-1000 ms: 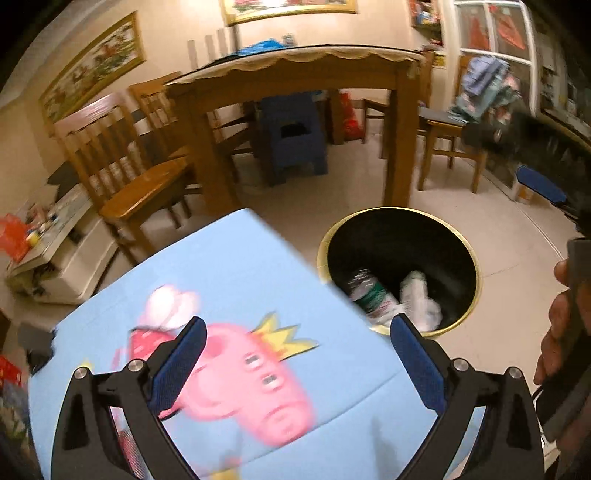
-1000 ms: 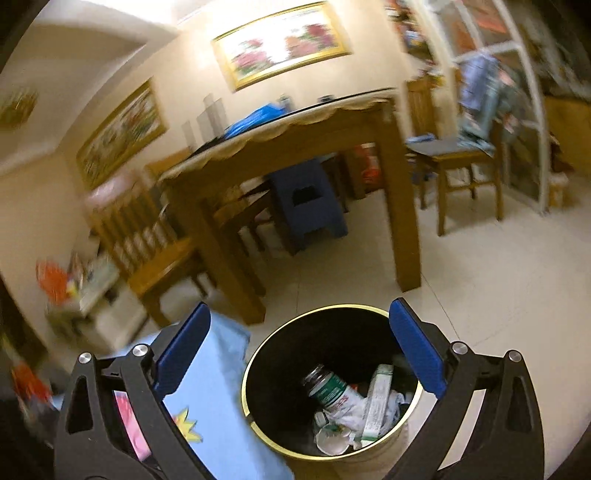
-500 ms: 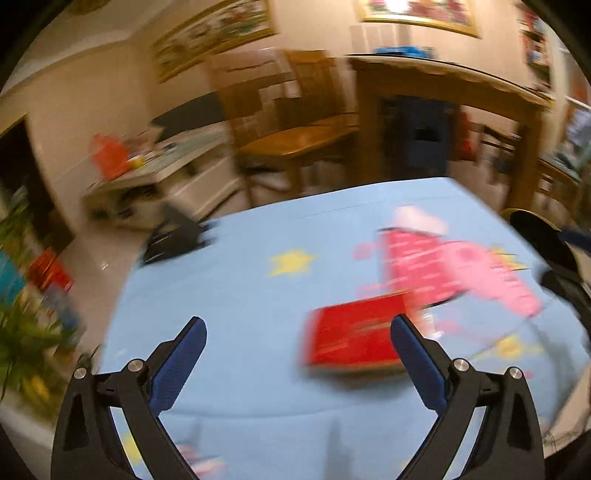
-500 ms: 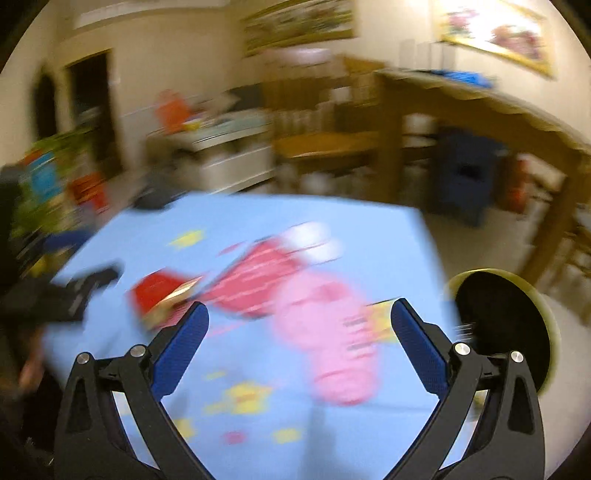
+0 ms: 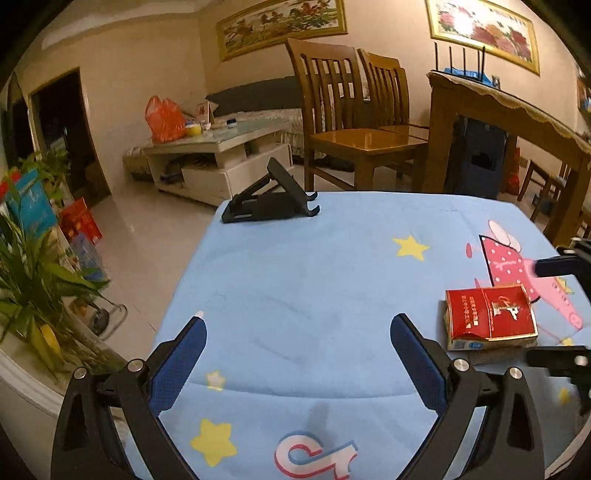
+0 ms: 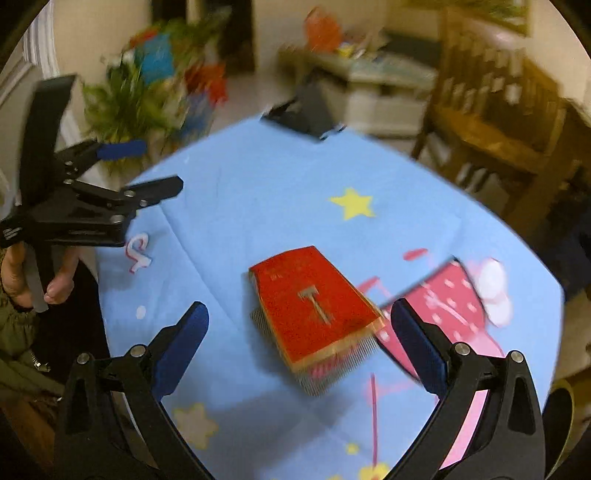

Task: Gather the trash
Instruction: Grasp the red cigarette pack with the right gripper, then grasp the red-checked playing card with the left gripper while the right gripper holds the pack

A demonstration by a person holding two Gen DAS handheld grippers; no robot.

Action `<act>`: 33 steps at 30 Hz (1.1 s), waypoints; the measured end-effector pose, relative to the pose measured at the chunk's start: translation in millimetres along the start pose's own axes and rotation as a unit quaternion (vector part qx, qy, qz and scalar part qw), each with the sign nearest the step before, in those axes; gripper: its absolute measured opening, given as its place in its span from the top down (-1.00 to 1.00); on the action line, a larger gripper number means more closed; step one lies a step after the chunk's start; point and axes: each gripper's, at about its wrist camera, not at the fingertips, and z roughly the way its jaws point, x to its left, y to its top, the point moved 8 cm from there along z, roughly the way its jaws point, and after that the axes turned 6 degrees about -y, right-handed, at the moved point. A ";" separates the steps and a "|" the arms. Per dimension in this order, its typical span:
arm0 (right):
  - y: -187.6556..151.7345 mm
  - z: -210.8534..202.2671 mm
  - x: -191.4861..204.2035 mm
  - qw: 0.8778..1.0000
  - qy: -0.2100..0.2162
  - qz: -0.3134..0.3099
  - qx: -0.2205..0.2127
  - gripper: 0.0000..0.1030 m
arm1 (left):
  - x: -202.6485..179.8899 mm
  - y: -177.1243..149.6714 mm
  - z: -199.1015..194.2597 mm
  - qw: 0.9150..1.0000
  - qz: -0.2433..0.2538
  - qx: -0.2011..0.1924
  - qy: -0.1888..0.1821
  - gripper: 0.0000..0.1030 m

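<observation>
Red cigarette pack [image 6: 314, 306] flat on blue cartoon tablecloth [image 5: 314, 280] — lying ahead of right gripper [image 6: 297, 325], between its wide-spread fingers, not touched. Left gripper [image 5: 297, 338] also spread wide, holding nothing, over bare cloth to the pack's left. Black phone stand [image 5: 269, 201] at far table edge.

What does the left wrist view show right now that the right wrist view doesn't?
Only the left wrist view shows the framed paintings and the wooden dining table. Only the right wrist view shows the person's left hand gripping the left gripper, jaws open. Both show the red cigarette pack on the blue tablecloth, the black phone stand and the open right gripper.
</observation>
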 end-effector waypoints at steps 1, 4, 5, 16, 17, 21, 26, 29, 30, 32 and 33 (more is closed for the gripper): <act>1.7 7.8 0.9 1.000 0.014 -0.007 0.018 -0.89 | 3.4 -0.3 1.2 1.000 -0.006 0.004 -0.002 -0.87; 7.2 36.7 7.7 0.996 0.010 -0.053 0.076 -0.87 | 6.9 1.1 3.5 1.000 -0.014 0.005 -0.002 -0.87; 9.2 44.0 8.5 0.994 0.007 -0.062 0.086 -0.84 | 10.4 1.7 3.2 1.000 -0.016 0.003 0.002 -0.87; 32.2 7.9 -45.4 0.992 0.043 0.115 0.019 -0.32 | 1.2 3.7 4.0 1.000 0.001 0.004 -0.022 -0.87; 24.1 -1.4 -60.9 0.988 0.039 0.148 0.008 -0.32 | -2.9 3.0 3.9 1.000 0.004 0.003 -0.029 -0.87; -38.7 -16.9 -115.4 0.976 -0.126 0.173 0.050 -0.32 | -27.4 2.1 -1.2 0.997 0.028 -0.002 -0.071 -0.87; -105.5 -23.2 -134.2 0.954 -0.153 0.241 0.092 -0.45 | -84.8 0.2 -1.2 0.981 0.090 0.016 -0.174 -0.87; -118.7 -27.5 -135.2 0.957 -0.136 0.244 0.080 -0.79 | -129.7 -6.1 5.3 0.954 0.174 0.040 -0.242 -0.87; -122.0 -29.3 -130.8 0.958 -0.131 0.243 0.078 -0.79 | -142.4 -7.6 9.4 0.945 0.208 0.043 -0.248 -0.87; -130.4 -33.0 -129.0 0.961 -0.108 0.245 0.064 -0.78 | -161.6 -10.5 17.4 0.926 0.261 0.051 -0.269 -0.87; -133.5 -35.7 -129.2 0.963 -0.097 0.245 0.057 -0.74 | -170.8 -11.1 21.8 0.913 0.282 0.060 -0.289 -0.87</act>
